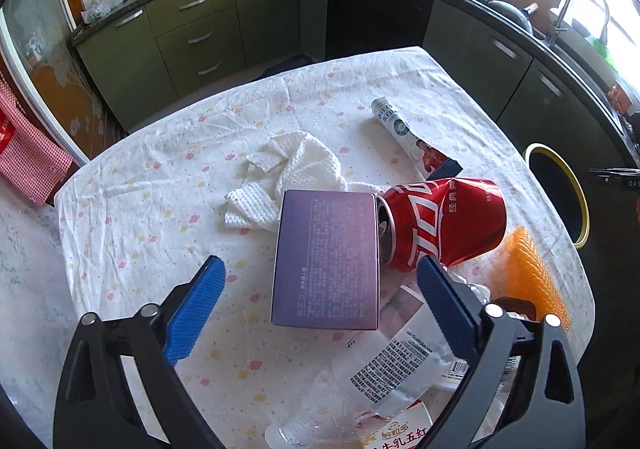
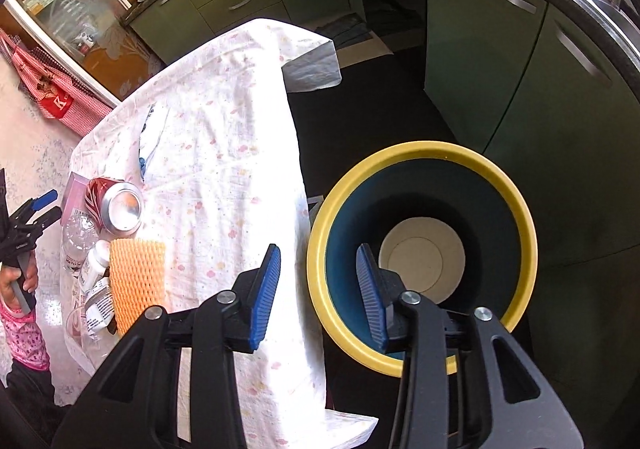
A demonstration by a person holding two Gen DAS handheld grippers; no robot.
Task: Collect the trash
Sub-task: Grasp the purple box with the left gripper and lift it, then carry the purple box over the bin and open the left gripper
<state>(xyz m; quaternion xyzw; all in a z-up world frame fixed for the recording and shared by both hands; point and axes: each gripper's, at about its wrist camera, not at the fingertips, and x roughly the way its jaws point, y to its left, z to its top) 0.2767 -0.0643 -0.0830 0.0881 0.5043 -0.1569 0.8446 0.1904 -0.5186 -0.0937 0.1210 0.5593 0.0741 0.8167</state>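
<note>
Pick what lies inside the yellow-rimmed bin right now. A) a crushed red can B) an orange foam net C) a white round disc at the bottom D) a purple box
C: the right wrist view looks down into the bin and shows only a white disc at its bottom.

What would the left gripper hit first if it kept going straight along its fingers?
Most likely the purple box: it lies centred between the open left gripper fingers, nothing nearer in that line. The red can sits just right of it; depth is hard to judge here.

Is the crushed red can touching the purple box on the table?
Touching. In the left wrist view, the red can's open end sits flush against the purple box's right side, no tablecloth visible between them.
</note>
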